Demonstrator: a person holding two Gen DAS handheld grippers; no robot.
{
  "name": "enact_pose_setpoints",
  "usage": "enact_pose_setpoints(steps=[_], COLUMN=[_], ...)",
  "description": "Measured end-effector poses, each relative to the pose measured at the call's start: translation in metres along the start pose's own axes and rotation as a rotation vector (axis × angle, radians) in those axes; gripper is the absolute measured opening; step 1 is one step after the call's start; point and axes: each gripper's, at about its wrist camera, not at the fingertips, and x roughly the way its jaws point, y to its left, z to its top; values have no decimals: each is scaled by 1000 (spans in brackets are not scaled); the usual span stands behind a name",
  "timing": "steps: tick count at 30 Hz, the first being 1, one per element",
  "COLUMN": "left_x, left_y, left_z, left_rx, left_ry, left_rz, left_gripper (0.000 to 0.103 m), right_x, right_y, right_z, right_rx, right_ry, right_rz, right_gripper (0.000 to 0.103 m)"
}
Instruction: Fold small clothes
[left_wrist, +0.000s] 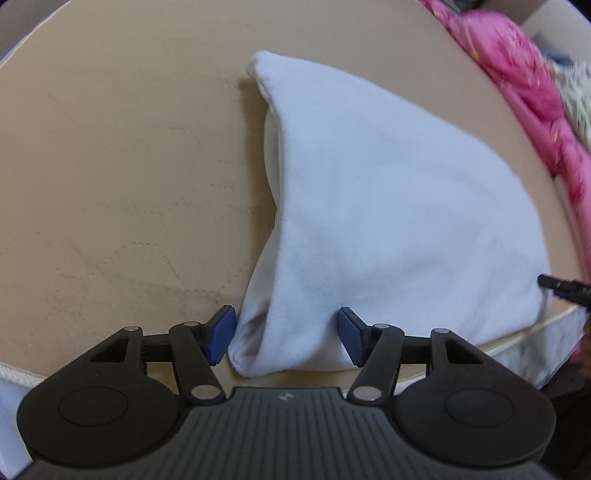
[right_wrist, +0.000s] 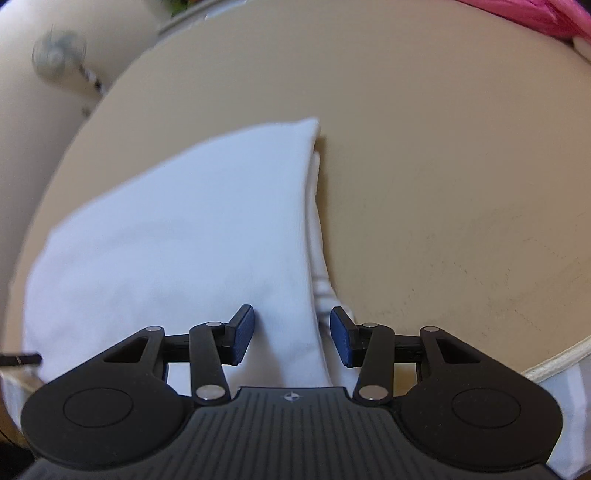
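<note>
A white cloth (left_wrist: 388, 206) lies folded on the beige surface (left_wrist: 122, 166), near its front edge. In the left wrist view its near left corner sits between the open blue pads of my left gripper (left_wrist: 286, 338). In the right wrist view the same cloth (right_wrist: 177, 240) fills the left half, and its near right folded edge lies between the open pads of my right gripper (right_wrist: 291, 336). Neither gripper is closed on the fabric. A tip of the right gripper (left_wrist: 561, 290) shows at the right edge of the left wrist view.
A pink patterned fabric (left_wrist: 524, 85) is heaped along the far right side of the surface. The surface has a white piped front edge (right_wrist: 554, 363). A blurred fan (right_wrist: 57, 55) stands beyond the surface at far left.
</note>
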Motion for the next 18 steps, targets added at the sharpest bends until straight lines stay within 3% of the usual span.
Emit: enact_pose_setpoints(steps=[3,6,11,13,14,18], left_x=[3,2,-7,-9,-11,-23], left_y=[-3,-4,8,9,8,4], left_z=[0,-1,-6,-6,-7,-10], left_rx=[28,33,32,47,59,68], left_ry=[-7,-14,-25,-32,-40,-77], left_rz=[9,18,-6,-15,-12,-39], left_gripper=[66,55,14,10,9,8], right_x=[3,1,1,4,3,-9], right_y=[-1,-6,-8,-4,-2,0], right_z=[-9,-12,-18,-18,-18,-17], right_rx=[-10,-5,-30,-74,-91,-79], right_ry=[30,35,38,35,31,-19], right_rz=[-12,-20,-22,-33,-23,27], right_gripper=[49,50,50,39,23,11])
